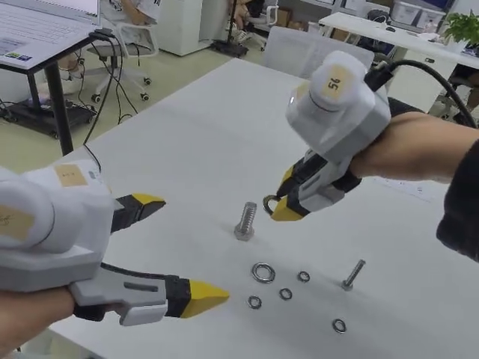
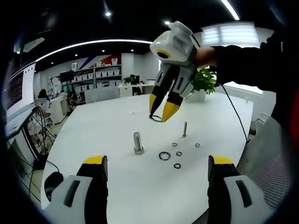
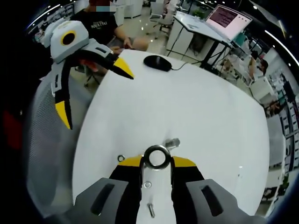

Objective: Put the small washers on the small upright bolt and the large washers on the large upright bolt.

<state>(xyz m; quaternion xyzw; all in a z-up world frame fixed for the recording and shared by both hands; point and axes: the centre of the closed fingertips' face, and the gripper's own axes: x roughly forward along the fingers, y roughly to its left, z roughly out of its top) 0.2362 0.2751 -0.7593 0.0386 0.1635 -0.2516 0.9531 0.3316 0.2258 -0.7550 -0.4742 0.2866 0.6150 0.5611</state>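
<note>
My right gripper (image 1: pixel 278 208) is shut on a large washer (image 1: pixel 270 203) and holds it in the air just right of and above the large upright bolt (image 1: pixel 245 221). In the right gripper view the large washer (image 3: pixel 156 157) stands on edge between the yellow tips, with the large bolt's head (image 3: pixel 172 143) just beyond. The small upright bolt (image 1: pixel 352 275) stands further right. Another large washer (image 1: pixel 263 272) and several small washers (image 1: pixel 285 294) lie flat on the white table (image 1: pixel 194 149). My left gripper (image 1: pixel 179 250) hovers open at the near left, holding nothing.
A grey chair (image 1: pixel 310 48) stands at the table's far edge. A desk with a laptop (image 1: pixel 41 26) and hanging cables is off to the left. A cable (image 1: pixel 434 82) trails from the right gripper.
</note>
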